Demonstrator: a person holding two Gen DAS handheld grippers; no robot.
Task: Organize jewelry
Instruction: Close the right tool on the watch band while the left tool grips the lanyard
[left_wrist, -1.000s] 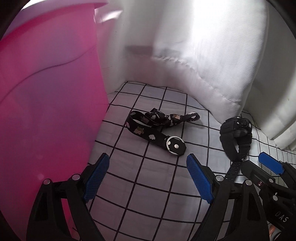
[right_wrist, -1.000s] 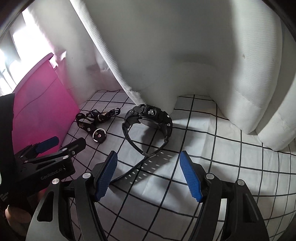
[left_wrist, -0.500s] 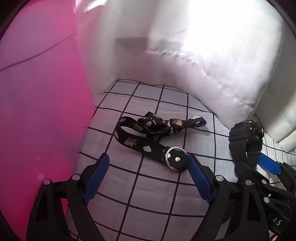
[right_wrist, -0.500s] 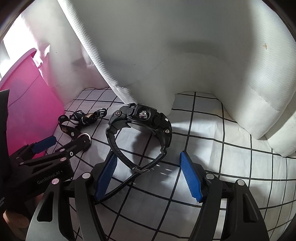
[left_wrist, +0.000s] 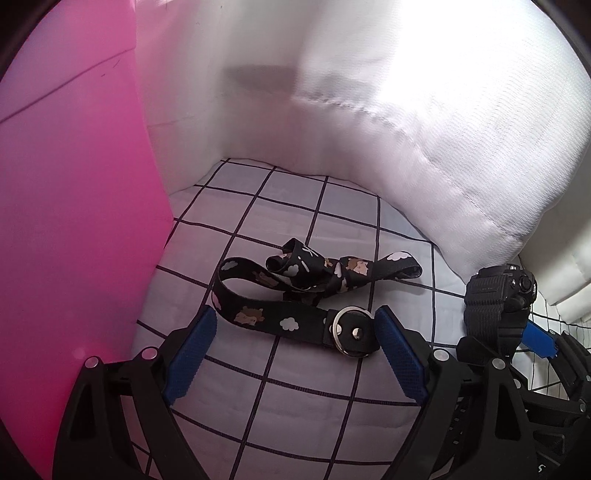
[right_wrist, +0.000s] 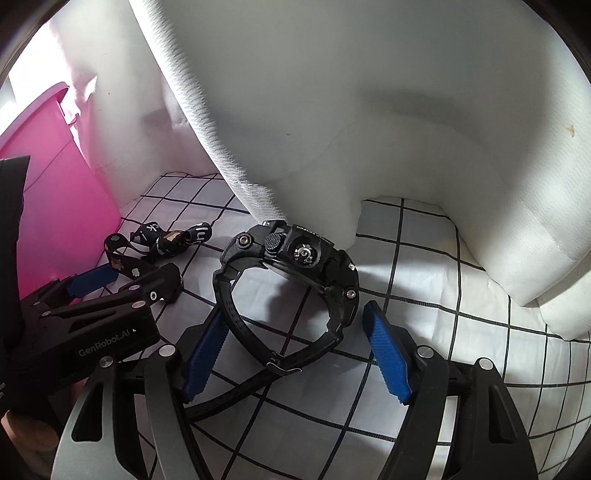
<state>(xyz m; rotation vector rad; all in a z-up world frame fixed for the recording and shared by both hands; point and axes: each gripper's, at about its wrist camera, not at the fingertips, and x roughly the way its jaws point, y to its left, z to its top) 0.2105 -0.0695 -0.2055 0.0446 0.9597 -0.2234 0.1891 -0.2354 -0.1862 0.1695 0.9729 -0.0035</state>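
In the left wrist view, the lower part of the watch (left_wrist: 496, 302) was hidden behind the right gripper (left_wrist: 543, 341). Beside the watch in the right wrist view, the strap's (right_wrist: 155, 245) ring end was covered by the left gripper (right_wrist: 122, 280). The watch band's loose tail was lost under the right gripper's left finger (right_wrist: 203, 350).

White pillows (right_wrist: 369, 110) back a black-gridded white sheet (left_wrist: 295, 406), brightly lit.
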